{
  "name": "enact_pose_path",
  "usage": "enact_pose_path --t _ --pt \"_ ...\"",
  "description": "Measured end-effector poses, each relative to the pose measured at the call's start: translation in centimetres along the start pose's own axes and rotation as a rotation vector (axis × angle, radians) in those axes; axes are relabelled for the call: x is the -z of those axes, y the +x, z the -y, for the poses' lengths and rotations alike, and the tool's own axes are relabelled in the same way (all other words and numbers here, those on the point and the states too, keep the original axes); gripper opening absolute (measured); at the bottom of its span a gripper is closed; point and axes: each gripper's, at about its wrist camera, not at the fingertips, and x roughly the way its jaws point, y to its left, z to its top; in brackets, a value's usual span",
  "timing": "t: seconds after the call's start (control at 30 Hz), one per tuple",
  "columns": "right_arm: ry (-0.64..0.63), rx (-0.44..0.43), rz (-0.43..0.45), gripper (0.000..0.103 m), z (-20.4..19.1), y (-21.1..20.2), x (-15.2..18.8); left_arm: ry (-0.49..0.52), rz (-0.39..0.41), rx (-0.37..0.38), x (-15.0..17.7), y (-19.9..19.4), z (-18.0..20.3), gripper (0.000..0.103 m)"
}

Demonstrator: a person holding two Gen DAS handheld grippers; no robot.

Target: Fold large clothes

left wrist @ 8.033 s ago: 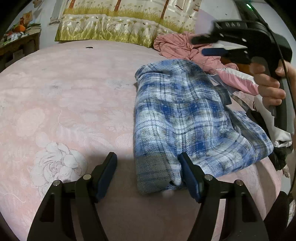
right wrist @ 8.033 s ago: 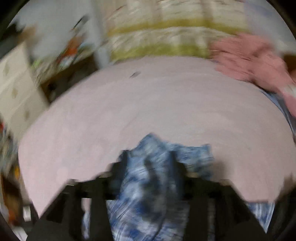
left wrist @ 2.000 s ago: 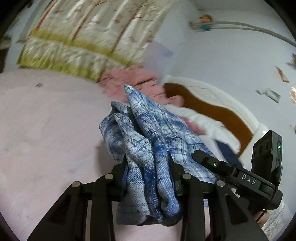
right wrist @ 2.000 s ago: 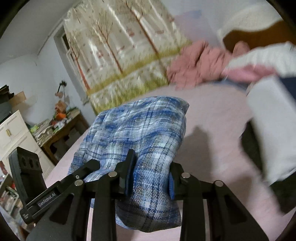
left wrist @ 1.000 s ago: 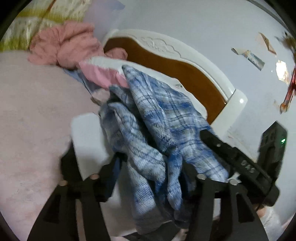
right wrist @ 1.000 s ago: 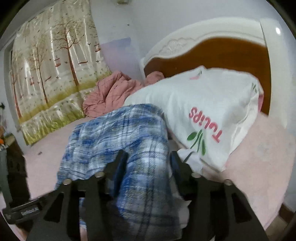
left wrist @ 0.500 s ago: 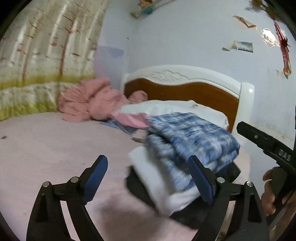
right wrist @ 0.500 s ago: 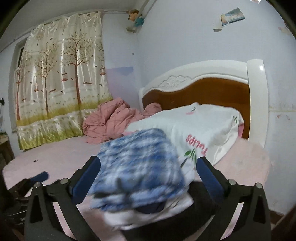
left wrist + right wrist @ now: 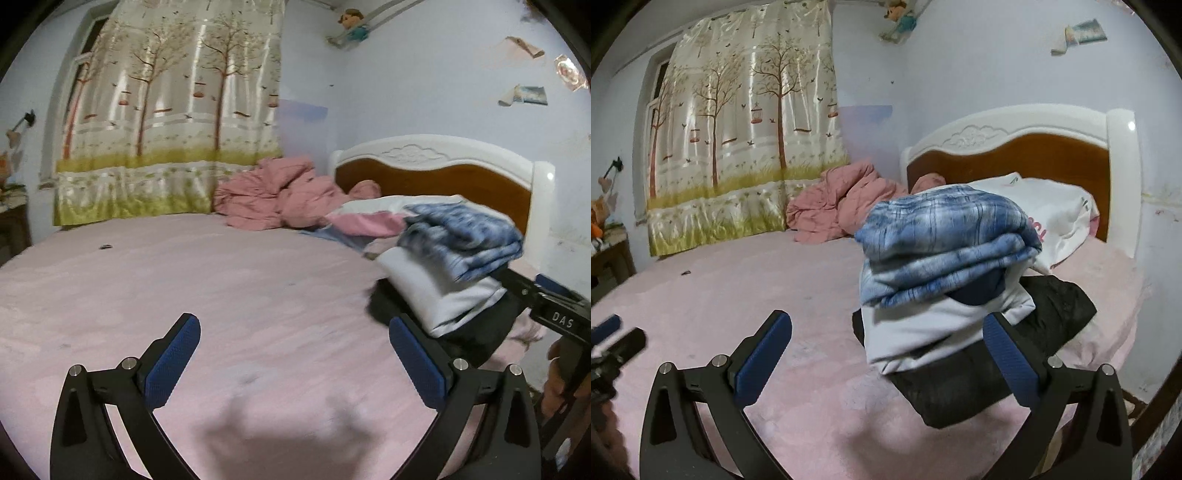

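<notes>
The letters "DAS" stand in white on the black body of the right gripper [image 9: 561, 325], seen at the right edge of the left wrist view. Red letters show on the white pillow [image 9: 1060, 214] behind the folded clothes, too hidden to read.

Both handheld tools are matte black plastic frames. The left gripper [image 9: 294, 363] and right gripper [image 9: 887, 363] each carry two angled fingers [image 9: 173, 361] faced with textured blue pads and fixed by round silver screws. White "DAS" lettering marks the right one's body.
</notes>
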Motion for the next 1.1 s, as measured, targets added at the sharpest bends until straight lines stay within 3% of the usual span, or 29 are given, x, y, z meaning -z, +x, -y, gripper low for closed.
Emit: enact_pose_path --t 0.23,0.37,0.47,0.63,0.87,1.1 --pt "-0.058 0.042 0.012 0.103 -0.7 0.9 3.2 0.003 0.026 -0.097 3.7 1.7 -3.7 0.103" --pt "-0.088 0.047 -0.037 0.103 -0.9 2.2 4.2 0.061 0.043 -0.170 6.9 3.8 -4.0 0.103" --pt "-0.082 0.061 -0.025 0.103 -0.8 1.9 4.4 0.052 -0.061 -0.211 7.8 6.3 -4.2 0.103" --pt "-0.162 0.082 -0.030 0.103 -2.3 1.9 4.8 0.017 -0.023 -0.175 8.1 5.5 -4.8 0.103" --pt "-0.268 0.115 -0.014 0.103 -4.2 1.7 5.4 0.024 -0.016 -0.202 8.1 5.2 -4.5 0.103" --pt "-0.284 0.135 -0.028 0.103 -4.4 2.1 5.5 0.012 -0.027 -0.183 8.0 5.2 -4.6 0.103"
